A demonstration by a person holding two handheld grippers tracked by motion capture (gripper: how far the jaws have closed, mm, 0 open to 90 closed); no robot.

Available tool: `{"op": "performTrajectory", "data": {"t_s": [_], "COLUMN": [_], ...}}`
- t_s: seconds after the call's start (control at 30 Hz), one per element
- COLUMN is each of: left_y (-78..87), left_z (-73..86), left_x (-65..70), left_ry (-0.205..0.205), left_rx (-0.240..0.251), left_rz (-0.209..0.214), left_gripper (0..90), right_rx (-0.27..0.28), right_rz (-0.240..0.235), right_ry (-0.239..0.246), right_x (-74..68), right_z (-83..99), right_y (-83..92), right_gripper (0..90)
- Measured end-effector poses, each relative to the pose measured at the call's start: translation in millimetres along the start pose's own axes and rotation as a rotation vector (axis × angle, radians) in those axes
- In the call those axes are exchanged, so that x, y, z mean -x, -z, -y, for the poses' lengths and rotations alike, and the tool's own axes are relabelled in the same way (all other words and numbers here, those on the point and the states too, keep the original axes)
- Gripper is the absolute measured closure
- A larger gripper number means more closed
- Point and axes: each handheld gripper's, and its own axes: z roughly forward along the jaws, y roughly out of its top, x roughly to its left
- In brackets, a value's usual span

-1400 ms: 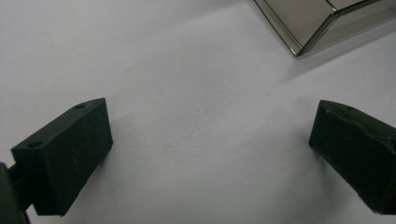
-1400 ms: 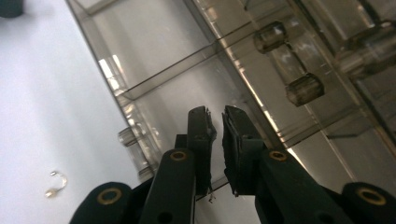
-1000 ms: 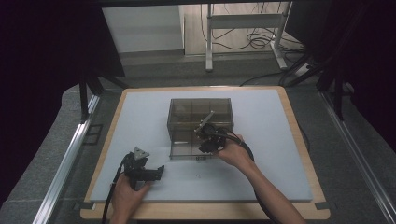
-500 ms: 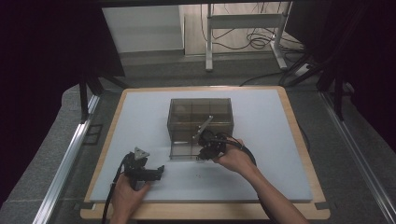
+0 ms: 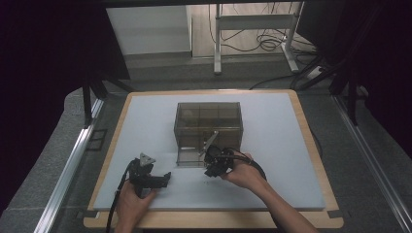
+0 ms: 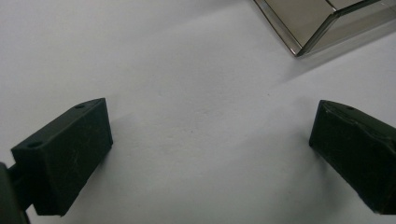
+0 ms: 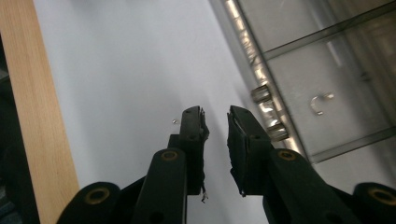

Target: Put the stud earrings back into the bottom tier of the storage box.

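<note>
At frame centre, a clear compartment box [image 5: 208, 132] sits on the tabletop [image 5: 272, 160]. The right gripper [image 5: 213, 165], jaws nearly closed and empty, touches its lower edge; the left gripper [image 5: 166, 178], wide open, rests lower left.

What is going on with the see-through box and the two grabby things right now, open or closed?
Clear box: upright on the white mat, small metal hook inside.
Left hand-held gripper: jaws wide open, nothing between them, low over the mat.
Right hand-held gripper: jaws nearly closed, narrow gap, nothing held, beside the box's front edge.
</note>
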Motion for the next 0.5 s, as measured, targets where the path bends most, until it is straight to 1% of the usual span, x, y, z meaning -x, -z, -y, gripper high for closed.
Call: {"op": "performTrajectory", "data": {"t_s": [0.23, 0.3, 0.5], "left_y": [0.0, 0.0, 0.0], "left_z": [0.0, 0.0, 0.1], "left_x": [-0.1, 0.0, 0.2], "left_ry": [-0.001, 0.0, 0.003], "left_rx": [-0.001, 0.0, 0.0], "left_rz": [0.0, 0.001, 0.0], "left_gripper": [0.0, 0.0, 0.0], "right_rx": [-0.02, -0.029, -0.052], "right_rz": [-0.015, -0.026, -0.033], "right_ry": [0.011, 0.017, 0.041], "right_x": [-4.2, -8.1, -15.2], "right_z": [3.5, 4.2, 3.6], "right_y": [-6.7, -11.0, -19.4], "right_gripper": [72.3, 71.6, 70.6]}}
